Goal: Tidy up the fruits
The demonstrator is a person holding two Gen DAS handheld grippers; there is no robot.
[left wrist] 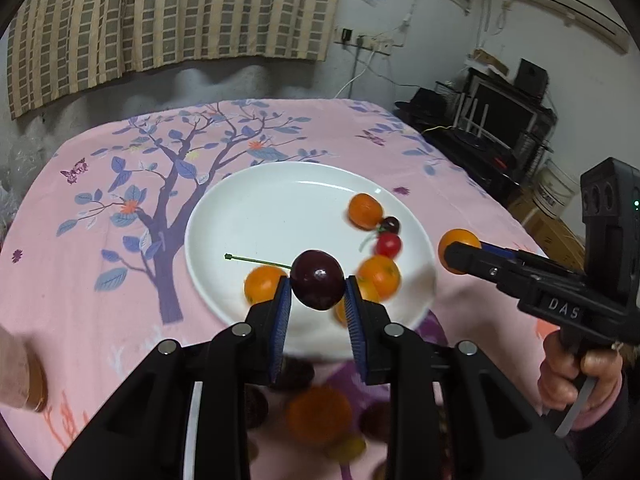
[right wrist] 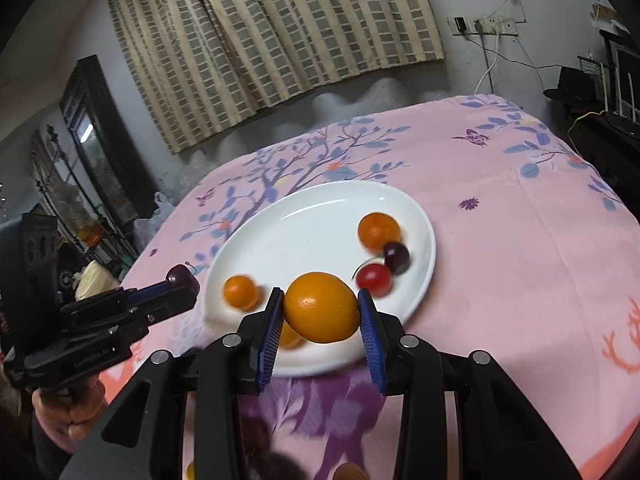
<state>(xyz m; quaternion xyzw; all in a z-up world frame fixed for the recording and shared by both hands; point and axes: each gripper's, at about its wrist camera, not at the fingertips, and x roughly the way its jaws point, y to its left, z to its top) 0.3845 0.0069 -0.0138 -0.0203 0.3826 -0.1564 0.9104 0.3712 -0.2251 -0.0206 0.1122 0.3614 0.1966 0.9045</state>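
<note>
The left gripper pinches a dark cherry between its blue pads, held above the near edge of the white plate; a thin green stem sticks out from the cherry toward the plate's left half; the right gripper clamps an orange fruit in its pads, also over the plate's near rim. On the plate lie an orange at the far right, a dark cherry and red cherry pair just beside it, and a small orange by the near left rim; blurred fruits lie on the pink tablecloth on the near side of the plate, under the left gripper.
</note>
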